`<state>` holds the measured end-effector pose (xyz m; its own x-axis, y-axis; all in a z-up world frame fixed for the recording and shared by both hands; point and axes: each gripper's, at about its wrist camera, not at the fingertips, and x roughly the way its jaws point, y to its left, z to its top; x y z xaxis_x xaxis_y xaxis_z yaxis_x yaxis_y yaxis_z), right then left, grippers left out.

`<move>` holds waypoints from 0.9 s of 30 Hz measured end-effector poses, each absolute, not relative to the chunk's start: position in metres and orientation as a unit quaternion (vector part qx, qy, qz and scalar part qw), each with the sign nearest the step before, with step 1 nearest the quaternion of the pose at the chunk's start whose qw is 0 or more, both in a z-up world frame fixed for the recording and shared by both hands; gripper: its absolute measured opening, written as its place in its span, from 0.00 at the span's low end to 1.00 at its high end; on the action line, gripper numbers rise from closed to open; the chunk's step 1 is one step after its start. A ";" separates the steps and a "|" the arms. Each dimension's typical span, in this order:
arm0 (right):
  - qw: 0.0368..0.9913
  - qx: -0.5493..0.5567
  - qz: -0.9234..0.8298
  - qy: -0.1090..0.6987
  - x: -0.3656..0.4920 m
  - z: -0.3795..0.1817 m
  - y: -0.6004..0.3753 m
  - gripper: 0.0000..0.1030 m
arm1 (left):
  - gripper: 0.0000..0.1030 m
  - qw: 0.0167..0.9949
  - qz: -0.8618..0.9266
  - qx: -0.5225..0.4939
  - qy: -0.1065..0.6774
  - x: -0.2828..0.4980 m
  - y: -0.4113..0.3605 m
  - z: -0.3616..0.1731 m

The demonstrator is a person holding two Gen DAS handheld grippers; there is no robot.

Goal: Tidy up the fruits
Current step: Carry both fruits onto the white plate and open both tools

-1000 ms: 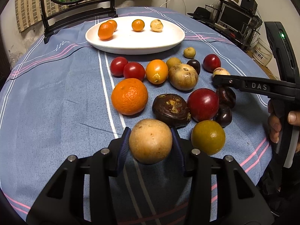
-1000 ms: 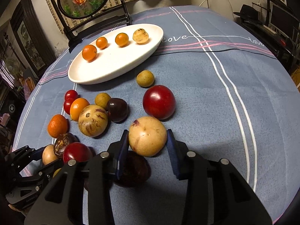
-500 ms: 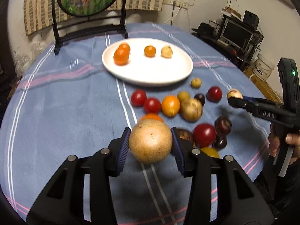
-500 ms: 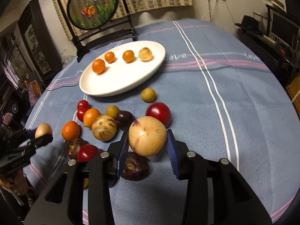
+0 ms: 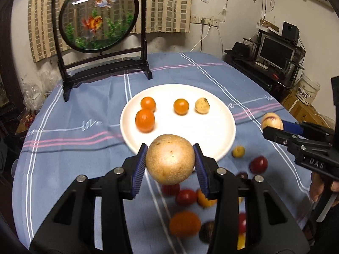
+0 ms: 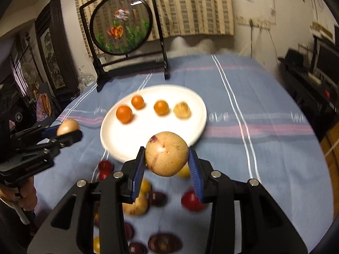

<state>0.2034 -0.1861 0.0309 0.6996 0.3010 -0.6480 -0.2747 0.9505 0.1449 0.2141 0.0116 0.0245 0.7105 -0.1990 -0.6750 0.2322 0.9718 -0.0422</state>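
Note:
My left gripper [image 5: 170, 166] is shut on a round tan fruit [image 5: 170, 162], held in the air near the front rim of the white oval plate [image 5: 211, 131]. My right gripper [image 6: 167, 165] is shut on a tan fruit with purple streaks [image 6: 166, 153], also lifted near the plate [image 6: 114, 131]. The plate holds three small oranges [image 5: 145, 120] and a pale speckled fruit [image 5: 202, 105]. Each gripper shows in the other's view, the right one [image 5: 272, 124] at the right and the left one [image 6: 67, 128] at the left.
Several loose fruits lie on the blue striped tablecloth below the grippers: red ones [image 5: 258, 164], an orange [image 5: 184, 223], dark purple ones [image 6: 164, 242], a small yellow one [image 5: 238, 151]. A round goldfish screen on a black stand [image 5: 99, 14] stands behind the plate.
Both grippers have risen with their fruits and moved forward toward the plate. The loose fruits now lie lower and blurred in both views.

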 end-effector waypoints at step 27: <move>0.871 -0.081 0.143 0.464 0.334 -0.047 -0.146 0.45 | 0.51 0.885 -0.087 0.004 0.457 0.362 -0.026 -0.053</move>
